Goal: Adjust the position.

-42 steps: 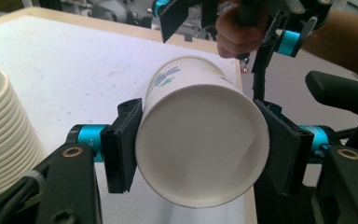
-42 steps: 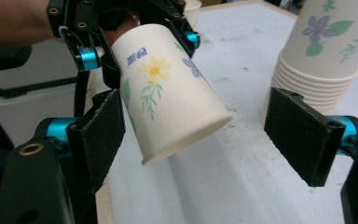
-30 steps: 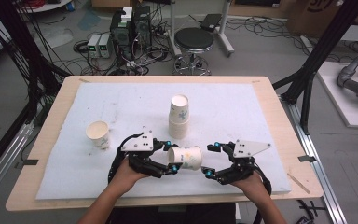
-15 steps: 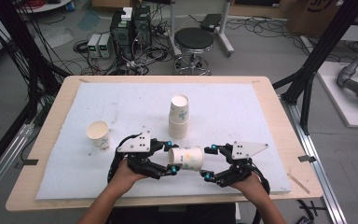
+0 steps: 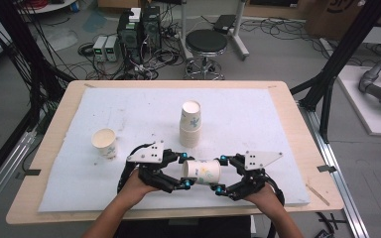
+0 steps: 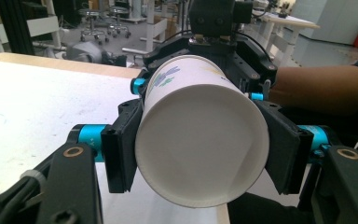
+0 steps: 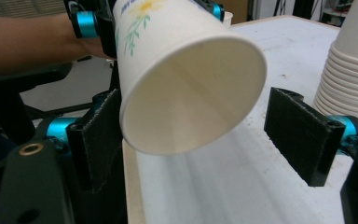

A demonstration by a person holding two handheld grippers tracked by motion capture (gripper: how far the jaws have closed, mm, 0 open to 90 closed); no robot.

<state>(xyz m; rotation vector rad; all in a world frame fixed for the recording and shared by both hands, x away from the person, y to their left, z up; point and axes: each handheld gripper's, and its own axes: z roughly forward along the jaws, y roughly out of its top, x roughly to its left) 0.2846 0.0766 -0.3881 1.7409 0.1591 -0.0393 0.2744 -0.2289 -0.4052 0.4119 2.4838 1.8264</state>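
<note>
A white paper cup point(image 5: 202, 172) with a flower print lies on its side in the air over the front of the white mat point(image 5: 258, 124). My left gripper point(image 5: 183, 171) is shut on the cup's base end; in the left gripper view both pads point(image 6: 121, 144) press on the sides of the cup point(image 6: 200, 140). My right gripper point(image 5: 220, 174) is open around the mouth end. In the right gripper view the cup point(image 7: 186, 79) shows its open mouth, close to the left pad point(image 7: 98, 140), with a clear gap to the right pad point(image 7: 303, 135).
A stack of several paper cups point(image 5: 190, 124) stands upright at the mat's middle, also at the right edge of the right gripper view as a stack point(image 7: 354, 74). A single upright cup point(image 5: 104, 143) stands at the left. The table's front edge point(image 5: 178, 214) is close below the hands.
</note>
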